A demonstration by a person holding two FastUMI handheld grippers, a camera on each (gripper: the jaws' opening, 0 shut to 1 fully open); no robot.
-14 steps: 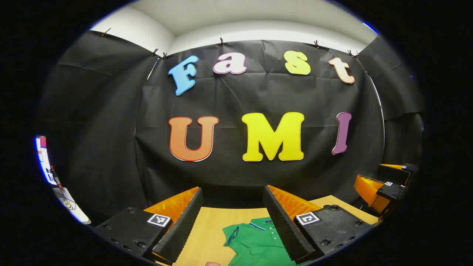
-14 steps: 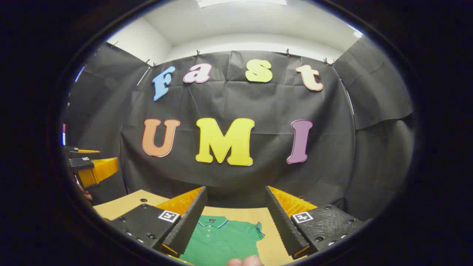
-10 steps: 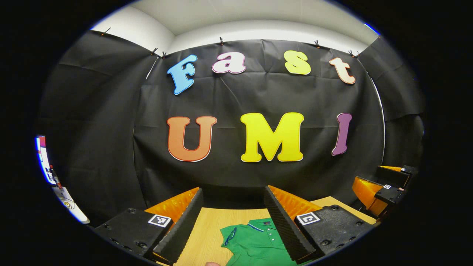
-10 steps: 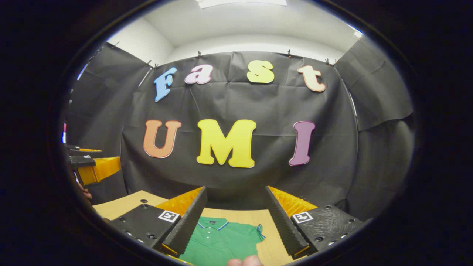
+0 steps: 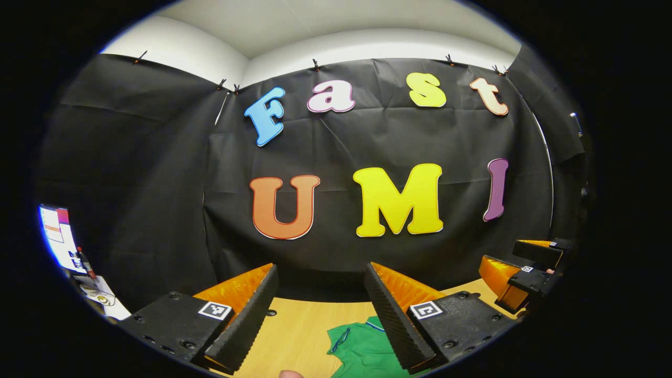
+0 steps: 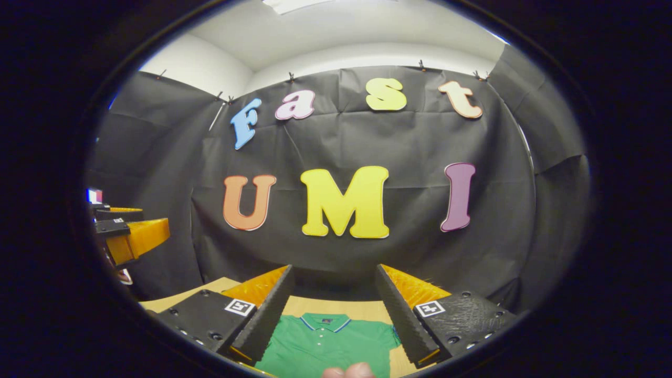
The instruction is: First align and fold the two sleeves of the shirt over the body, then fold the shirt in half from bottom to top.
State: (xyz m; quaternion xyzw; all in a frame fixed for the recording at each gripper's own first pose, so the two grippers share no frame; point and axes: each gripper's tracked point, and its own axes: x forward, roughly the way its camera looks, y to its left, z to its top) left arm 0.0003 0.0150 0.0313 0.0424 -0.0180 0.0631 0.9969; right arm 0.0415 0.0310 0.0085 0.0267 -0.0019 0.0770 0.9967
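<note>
A green polo shirt with a blue-trimmed collar lies flat on the wooden table, collar toward the booth wall. In the left gripper view its left sleeve and shoulder show low between the fingers. My left gripper hangs open above the table with nothing between its fingers. My right gripper is open too, above the shirt's collar end, holding nothing. The right gripper appears again at the right edge of the left gripper view, and the left gripper at the left edge of the right gripper view.
A screen and small items stand at the far left beyond the booth cloth. Fingertips of a hand show at the bottom edge of the right gripper view.
Both cameras have swung slightly. The shirt sits lower and further right between the left fingers, and more centred between the right fingers. Both grippers stay open.
</note>
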